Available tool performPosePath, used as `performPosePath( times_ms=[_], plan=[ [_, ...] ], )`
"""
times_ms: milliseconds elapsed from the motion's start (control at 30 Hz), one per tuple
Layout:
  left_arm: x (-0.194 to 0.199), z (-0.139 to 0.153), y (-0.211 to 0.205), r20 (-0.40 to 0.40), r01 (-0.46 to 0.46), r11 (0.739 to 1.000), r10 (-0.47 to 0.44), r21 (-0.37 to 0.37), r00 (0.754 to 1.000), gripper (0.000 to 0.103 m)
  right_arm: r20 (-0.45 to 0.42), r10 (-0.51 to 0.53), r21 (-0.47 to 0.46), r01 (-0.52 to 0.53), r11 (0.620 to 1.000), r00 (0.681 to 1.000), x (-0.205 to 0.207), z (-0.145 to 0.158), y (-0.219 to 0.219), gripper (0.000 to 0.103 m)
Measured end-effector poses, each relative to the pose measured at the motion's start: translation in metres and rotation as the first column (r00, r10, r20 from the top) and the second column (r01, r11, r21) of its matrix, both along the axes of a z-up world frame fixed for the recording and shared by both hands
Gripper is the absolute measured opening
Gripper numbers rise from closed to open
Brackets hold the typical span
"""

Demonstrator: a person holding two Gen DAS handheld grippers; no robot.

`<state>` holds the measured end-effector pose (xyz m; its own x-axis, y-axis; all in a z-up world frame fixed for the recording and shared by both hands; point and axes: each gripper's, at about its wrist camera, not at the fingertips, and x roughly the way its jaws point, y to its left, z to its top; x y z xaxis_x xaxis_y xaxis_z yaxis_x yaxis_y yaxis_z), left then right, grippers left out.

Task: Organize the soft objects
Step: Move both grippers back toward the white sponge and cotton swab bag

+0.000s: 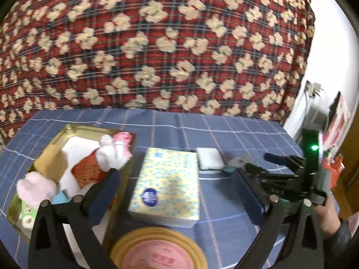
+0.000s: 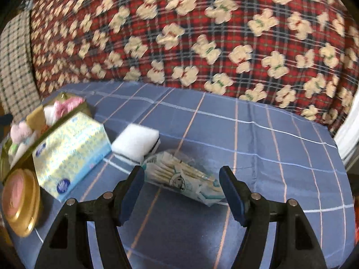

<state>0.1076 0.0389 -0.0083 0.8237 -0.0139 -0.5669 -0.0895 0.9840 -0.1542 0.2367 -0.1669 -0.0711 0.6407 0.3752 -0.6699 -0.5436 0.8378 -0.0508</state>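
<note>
Both my grippers spread wide, holding nothing: right gripper lined up over swab packet, left gripper straddling tissue pack beside gold tin.

My left gripper — black plastic arms, dark blue pads on the fingers, round silver pins at the joints. My right gripper has the same build. At 3 o'clock in the left view — black linkage, green LED, my bare right hand, dark sleeve cuff.
</note>
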Motion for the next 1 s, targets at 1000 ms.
performPosePath(
  times_ms=[1000],
  plan=[
    [0.132, -0.012, -0.068, -0.287, 0.068, 0.984, -0.019, 0.162, 0.958, 0.101, -0.136, -0.004, 0.025, 0.007, 1.0, 0.991, 0.059, -0.025, -0.013, 0.036]
  ],
)
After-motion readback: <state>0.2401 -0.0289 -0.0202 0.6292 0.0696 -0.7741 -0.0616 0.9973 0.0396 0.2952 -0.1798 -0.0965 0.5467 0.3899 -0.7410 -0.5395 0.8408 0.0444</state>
